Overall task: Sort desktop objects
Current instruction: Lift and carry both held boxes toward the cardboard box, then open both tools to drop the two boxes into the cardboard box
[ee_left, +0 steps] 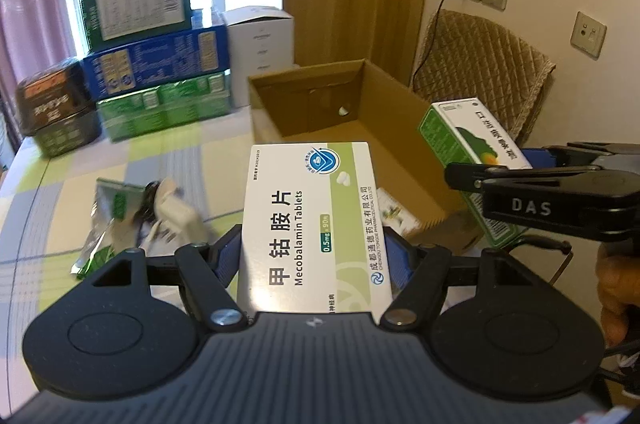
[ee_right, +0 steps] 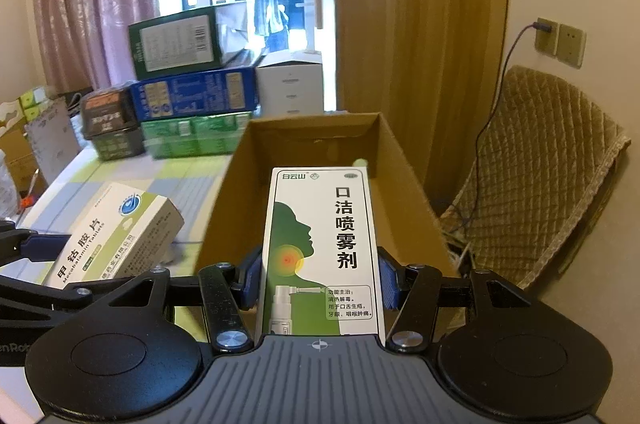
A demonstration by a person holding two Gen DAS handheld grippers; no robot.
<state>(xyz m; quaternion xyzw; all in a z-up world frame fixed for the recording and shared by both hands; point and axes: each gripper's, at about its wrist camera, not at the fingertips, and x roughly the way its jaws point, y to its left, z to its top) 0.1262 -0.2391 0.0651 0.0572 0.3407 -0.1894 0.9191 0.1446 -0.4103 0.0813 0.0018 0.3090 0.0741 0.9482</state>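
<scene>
Your left gripper point(ee_left: 316, 256) jaws grasp the tablet box point(ee_left: 312, 224); right gripper point(ee_right: 320, 282) jaws grasp the spray box point(ee_right: 322, 248), near the cardboard box point(ee_right: 404, 184)

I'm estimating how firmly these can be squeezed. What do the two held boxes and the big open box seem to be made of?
Mecobalamin tablet box: thin printed paperboard, slightly glossy, with sharp folded edges. Throat spray box: similar coated card, judging by its smooth printed face. Open box: brown corrugated cardboard, matte, with what looks like a fluted cut edge in the left wrist view.
</scene>
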